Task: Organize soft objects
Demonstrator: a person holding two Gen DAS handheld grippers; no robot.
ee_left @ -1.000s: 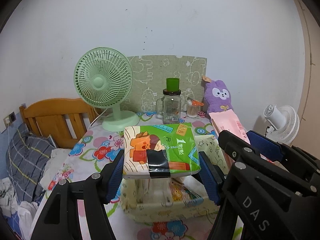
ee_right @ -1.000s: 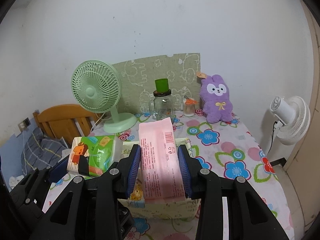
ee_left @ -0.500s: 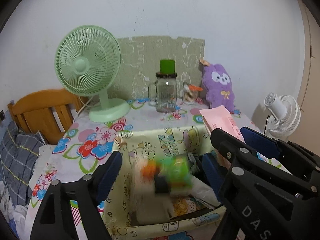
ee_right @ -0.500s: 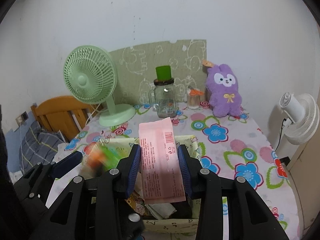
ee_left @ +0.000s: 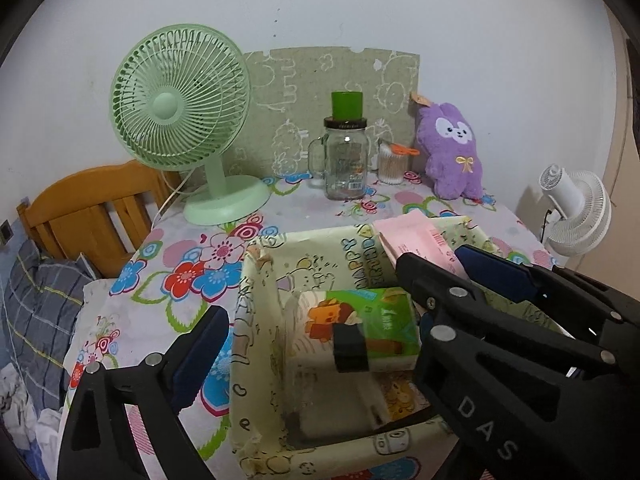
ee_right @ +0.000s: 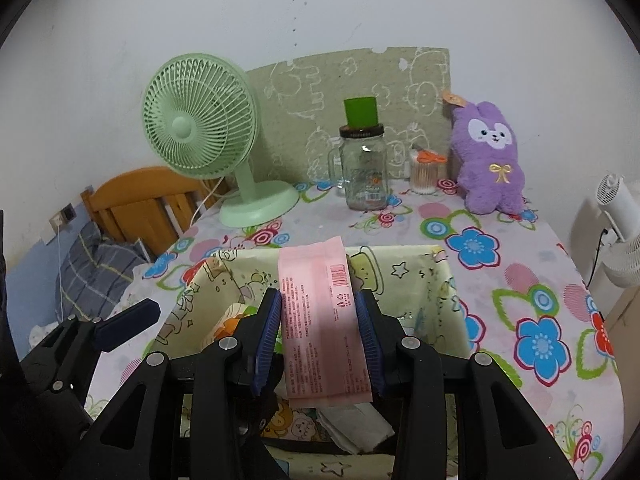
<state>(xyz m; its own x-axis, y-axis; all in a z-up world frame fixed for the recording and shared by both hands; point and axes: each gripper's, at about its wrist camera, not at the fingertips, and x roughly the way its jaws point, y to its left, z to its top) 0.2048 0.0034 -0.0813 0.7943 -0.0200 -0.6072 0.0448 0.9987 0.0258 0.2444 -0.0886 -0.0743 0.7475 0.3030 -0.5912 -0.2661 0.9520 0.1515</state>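
A cream cartoon-print storage box [ee_left: 256, 280] stands on the flowered table, also seen in the right wrist view [ee_right: 404, 268]. A green tissue pack [ee_left: 368, 320] lies inside it, loose; only its corner [ee_right: 232, 322] shows from the right wrist. My left gripper [ee_left: 312, 340] hangs over the box with its jaws opening wide, the pads clear of the tissue pack below. My right gripper [ee_right: 320, 332] holds a pink wipes pack [ee_right: 320, 312] upright over the box's right half. Its jaws are opening a little, the pads still on the pack. A purple plush rabbit [ee_right: 490, 156] sits at the back right.
At the back stand a green desk fan [ee_left: 180, 100], a glass jar with a green lid [ee_left: 346, 160], a cotton-swab holder [ee_left: 392, 164] and a green mat against the wall. A wooden bed frame [ee_left: 88, 212] is left of the table, a white fan [ee_left: 576, 208] right.
My left gripper opened and let go of the green tissue pack, which dropped into the box. Both grippers sank closer to the box; the pink pack stays in the right one.
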